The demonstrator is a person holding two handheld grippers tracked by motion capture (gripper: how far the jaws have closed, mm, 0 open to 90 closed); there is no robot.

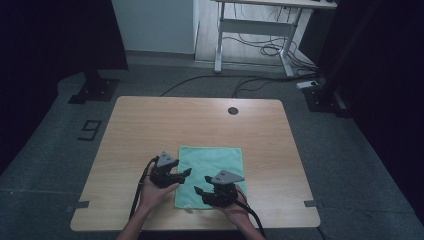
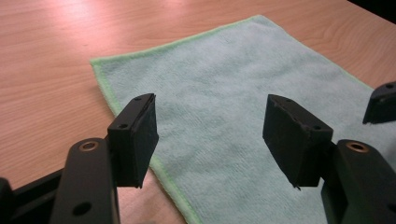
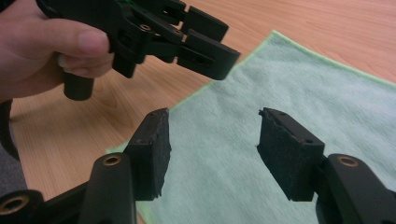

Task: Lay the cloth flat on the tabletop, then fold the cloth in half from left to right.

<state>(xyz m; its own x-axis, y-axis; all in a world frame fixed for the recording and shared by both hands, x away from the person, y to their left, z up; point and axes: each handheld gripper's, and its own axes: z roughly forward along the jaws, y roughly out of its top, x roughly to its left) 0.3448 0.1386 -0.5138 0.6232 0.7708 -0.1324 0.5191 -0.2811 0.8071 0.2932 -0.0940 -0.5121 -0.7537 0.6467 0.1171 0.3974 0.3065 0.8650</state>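
A green cloth (image 1: 210,175) lay flat on the wooden table (image 1: 150,125), near the edge where the person stood. It was a bit longer than it was wide. Its long way ran from the person's side toward the far side of the table, and its edges lined up with the table's edges. One near corner was folded up a little.

The left claw (image 1: 185,173) hung just over the cloth's left edge, and its tips pointed right, across the cloth. Its jaws stood wide apart with nothing between them. In the left gripper view the cloth (image 2: 233,107) lay below the gap.

The right claw (image 1: 199,191) was over the near part of the cloth, and its tips pointed left. Its jaws were spread too and held nothing. In the right gripper view, the left hand (image 3: 42,51) held its claw (image 3: 205,46) just above the cloth's edge.

There was lots of bare table to the left, to the right and behind the cloth. A small dark round hole (image 1: 233,110) sat by the far edge, well away.
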